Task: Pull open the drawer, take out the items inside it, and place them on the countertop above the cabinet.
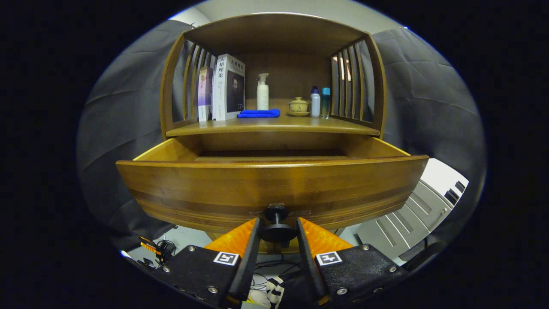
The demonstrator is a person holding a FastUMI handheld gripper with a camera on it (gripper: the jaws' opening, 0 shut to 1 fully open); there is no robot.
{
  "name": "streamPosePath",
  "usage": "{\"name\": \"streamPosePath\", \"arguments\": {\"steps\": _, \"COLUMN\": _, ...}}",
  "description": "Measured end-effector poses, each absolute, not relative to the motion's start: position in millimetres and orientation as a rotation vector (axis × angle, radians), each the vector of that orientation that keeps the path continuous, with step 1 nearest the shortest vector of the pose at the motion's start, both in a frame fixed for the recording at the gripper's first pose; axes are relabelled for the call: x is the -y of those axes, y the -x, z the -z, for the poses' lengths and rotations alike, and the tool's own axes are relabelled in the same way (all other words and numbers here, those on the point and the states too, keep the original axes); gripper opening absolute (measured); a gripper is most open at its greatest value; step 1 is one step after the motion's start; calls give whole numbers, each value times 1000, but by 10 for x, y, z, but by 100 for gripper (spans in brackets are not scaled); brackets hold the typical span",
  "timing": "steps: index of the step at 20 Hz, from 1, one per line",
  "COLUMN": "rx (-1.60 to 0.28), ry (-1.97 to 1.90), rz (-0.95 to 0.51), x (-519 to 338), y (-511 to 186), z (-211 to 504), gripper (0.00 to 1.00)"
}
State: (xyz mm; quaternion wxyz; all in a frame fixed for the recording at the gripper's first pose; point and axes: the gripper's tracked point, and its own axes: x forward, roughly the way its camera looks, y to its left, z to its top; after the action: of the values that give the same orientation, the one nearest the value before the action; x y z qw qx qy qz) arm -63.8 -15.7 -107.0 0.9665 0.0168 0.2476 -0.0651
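Note:
The wooden drawer [270, 184] is pulled well out of the cabinet toward me. Its tall front panel hides whatever lies inside; I see just the inner side walls and a dark gap at the back. A dark round knob [278, 231] sticks out from the bottom middle of the front panel. My gripper [278, 219] has one finger on each side of that knob, pressing on its disc. The countertop [274, 125] lies just above and behind the open drawer.
On the countertop stand two books [223, 88] at the left, a folded blue cloth [258, 113], a white pump bottle [262, 92], a lidded cup on a saucer [298, 106] and two small bottles [320, 103]. Slatted sides and a roof enclose that shelf. Cables lie on the floor below.

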Motion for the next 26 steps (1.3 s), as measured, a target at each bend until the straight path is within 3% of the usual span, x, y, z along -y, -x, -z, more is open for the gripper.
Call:
{"name": "streamPosePath", "arguments": {"steps": 4, "rx": -455, "ry": -8, "rz": 142, "x": 115, "y": 698, "z": 811, "gripper": 68}}
{"name": "streamPosePath", "arguments": {"steps": 9, "rx": -381, "ry": 75, "rz": 119, "x": 43, "y": 526, "z": 341, "gripper": 82}}
{"name": "streamPosePath", "arguments": {"steps": 16, "rx": -454, "ry": 77, "rz": 234, "x": 273, "y": 6, "z": 58, "gripper": 85}}
{"name": "streamPosePath", "arguments": {"steps": 26, "rx": -805, "ry": 52, "rz": 241, "x": 383, "y": -603, "z": 770, "gripper": 91}}
